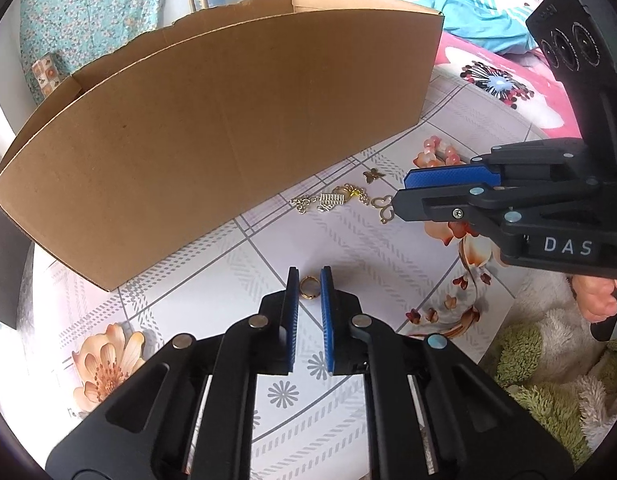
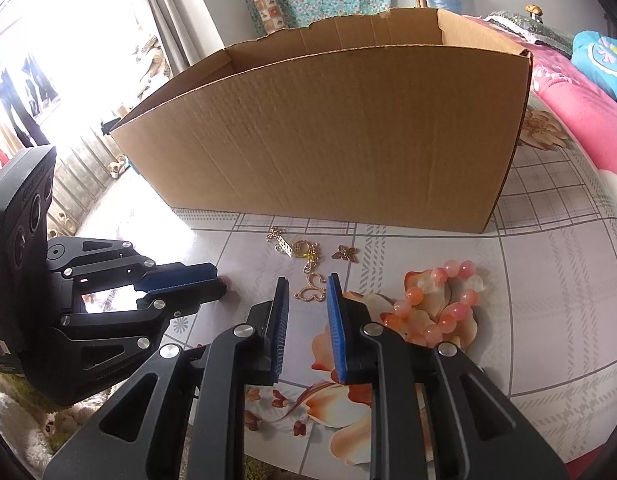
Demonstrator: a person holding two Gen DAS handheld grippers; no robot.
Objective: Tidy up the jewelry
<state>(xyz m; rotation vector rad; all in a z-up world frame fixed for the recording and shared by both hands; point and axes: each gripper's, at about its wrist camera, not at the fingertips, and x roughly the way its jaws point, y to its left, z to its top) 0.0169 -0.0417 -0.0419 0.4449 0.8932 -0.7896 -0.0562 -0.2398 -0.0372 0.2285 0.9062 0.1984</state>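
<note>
Jewelry lies scattered on the glossy floral tablecloth [image 2: 548, 280] in front of the cardboard box [image 2: 328, 140], a tall open-topped carton of plain corrugated brown board with a ragged torn rear edge. Closest to the box's front wall sits a tangle of thin gold chain [image 2: 296, 249] with a small ridged rectangular charm, and just beside it a bronze butterfly charm [image 2: 345, 254]. Nearer than those, an openwork gold butterfly pendant [image 2: 313, 287] rests just ahead of the right gripper [image 2: 307, 292], whose blue ribbed pads stand parted around nothing. Right of that pendant curls a bracelet of round pink and orange beads [image 2: 440, 300] — smooth, translucent. Farther from the box, a plain gold ring [image 1: 309, 288] lies flat between the fingertips of the left gripper [image 1: 309, 280]; its jaws are spread and do not touch the band.
</note>
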